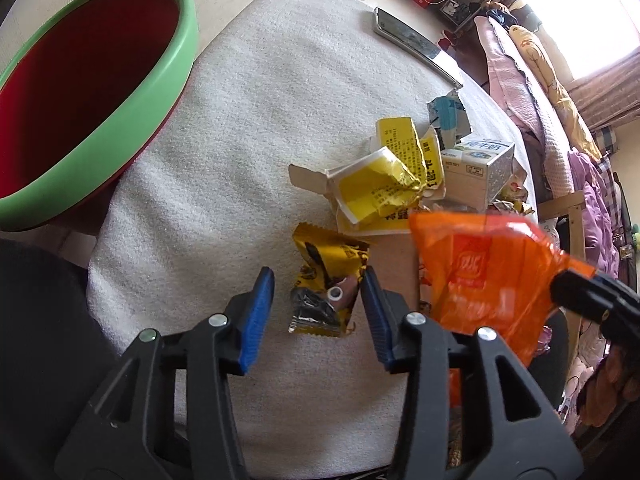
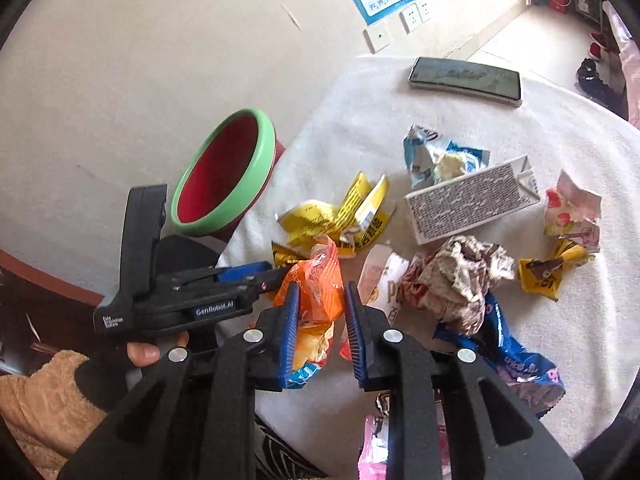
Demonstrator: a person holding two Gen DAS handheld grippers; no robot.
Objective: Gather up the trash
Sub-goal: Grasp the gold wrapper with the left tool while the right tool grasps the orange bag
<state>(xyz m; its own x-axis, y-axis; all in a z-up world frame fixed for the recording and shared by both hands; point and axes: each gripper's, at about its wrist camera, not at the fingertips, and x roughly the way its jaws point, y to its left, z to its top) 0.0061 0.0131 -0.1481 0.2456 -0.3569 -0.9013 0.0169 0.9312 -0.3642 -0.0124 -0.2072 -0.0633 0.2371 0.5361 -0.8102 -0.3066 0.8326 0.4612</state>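
On the white towel lies a yellow-and-black snack wrapper [image 1: 324, 280], between the blue pads of my left gripper [image 1: 317, 278], which is open; neither pad presses on it. An orange plastic wrapper [image 2: 320, 292] hangs above the table with my right gripper [image 2: 322, 288] shut on it. In the left wrist view the same orange wrapper [image 1: 480, 272] is lifted at the right. The trash bin [image 1: 188, 40], green-rimmed and red inside, stands off the table's far left edge; the right wrist view has this bin [image 2: 262, 160] behind the left gripper's body.
A torn yellow box [image 1: 384, 184], a milk carton [image 2: 472, 204], a crumpled brown wrapper [image 2: 460, 276], a blue wrapper [image 2: 508, 356] and several small wrappers litter the towel-covered table [image 1: 240, 120]. A phone [image 2: 466, 80] lies at the far edge. A hand [image 2: 144, 352] holds the left gripper.
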